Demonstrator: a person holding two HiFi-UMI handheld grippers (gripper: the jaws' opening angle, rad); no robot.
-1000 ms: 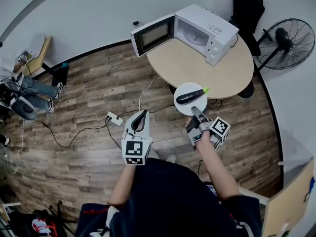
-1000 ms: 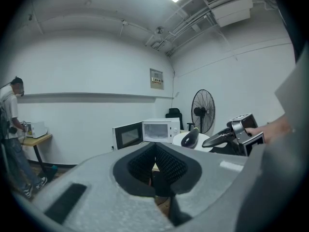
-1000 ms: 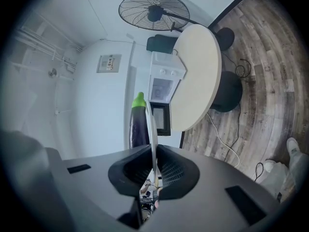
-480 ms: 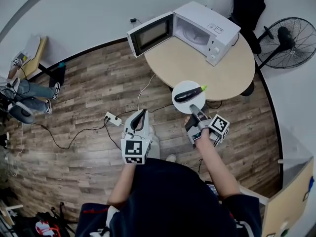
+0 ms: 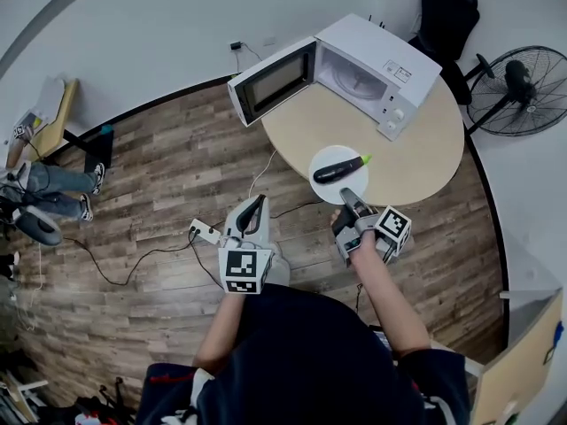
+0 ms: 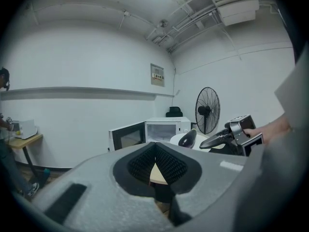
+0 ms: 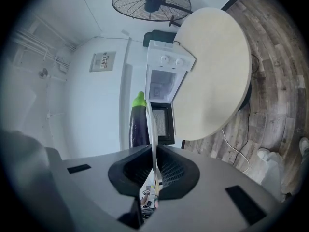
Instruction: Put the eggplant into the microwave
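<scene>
Right gripper (image 5: 347,195): jaws nearly together, pads clamped on the near rim of a white plate (image 5: 324,187), which it holds level in the air.
Left gripper (image 5: 259,202): jaws closed on nothing, beside the right one and pointing the same way.
Eggplant (image 5: 339,170): lying on the plate just beyond the right gripper's tips; neither gripper touches it.
Long axis: crosswise to the line the right gripper points along, green stem end to the right.
Plate's place: over the near-left edge of the round table (image 5: 394,153).
Microwave (image 5: 381,56): on the table's far edge, ahead of the plate and slightly right, well apart from it across bare tabletop; its door (image 5: 272,81) hangs open to the left.
Nearer hand: the right, which carries the load; the left is free and closer to the door.
Coming move, as I judge it: carry the plate straight across to the cavity, with the eggplant entering broadside.
Right gripper view alone: the plate edge-on between the pads, which confirms the grip.
Head view alone: the whole gap from plate to cavity.
</scene>
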